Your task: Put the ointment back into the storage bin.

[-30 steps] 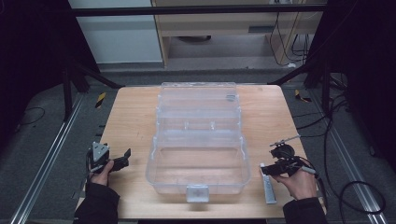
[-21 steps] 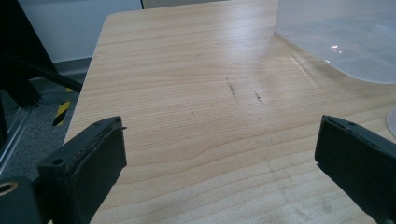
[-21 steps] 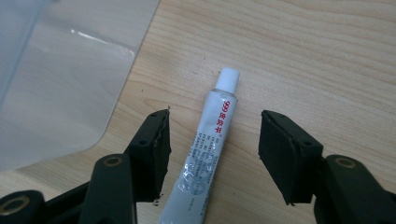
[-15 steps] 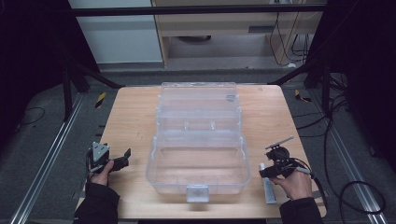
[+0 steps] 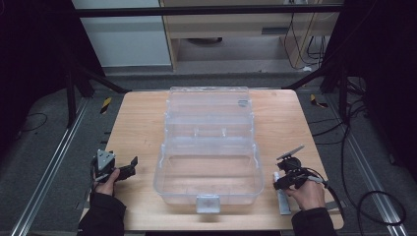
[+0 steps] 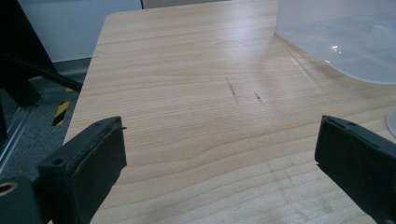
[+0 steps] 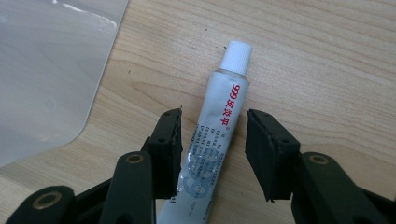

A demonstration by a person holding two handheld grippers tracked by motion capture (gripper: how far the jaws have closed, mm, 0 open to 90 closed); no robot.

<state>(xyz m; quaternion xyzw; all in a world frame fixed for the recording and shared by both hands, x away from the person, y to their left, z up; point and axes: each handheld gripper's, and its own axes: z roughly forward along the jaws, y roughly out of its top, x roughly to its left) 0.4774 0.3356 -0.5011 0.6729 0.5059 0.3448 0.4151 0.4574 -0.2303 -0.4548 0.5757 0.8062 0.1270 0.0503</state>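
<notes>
Wooden table [image 7: 327,70]: ointment tube [image 7: 215,140] lies between closing, not-yet-gripping right tongs [image 7: 212,149].

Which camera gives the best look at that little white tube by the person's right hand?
The right gripper view: the tube lies large between the claw's open jaws, white cap and red print clear. In the high view it is a small pale strip beside the right hand. The left gripper view looks across bare table.
</notes>
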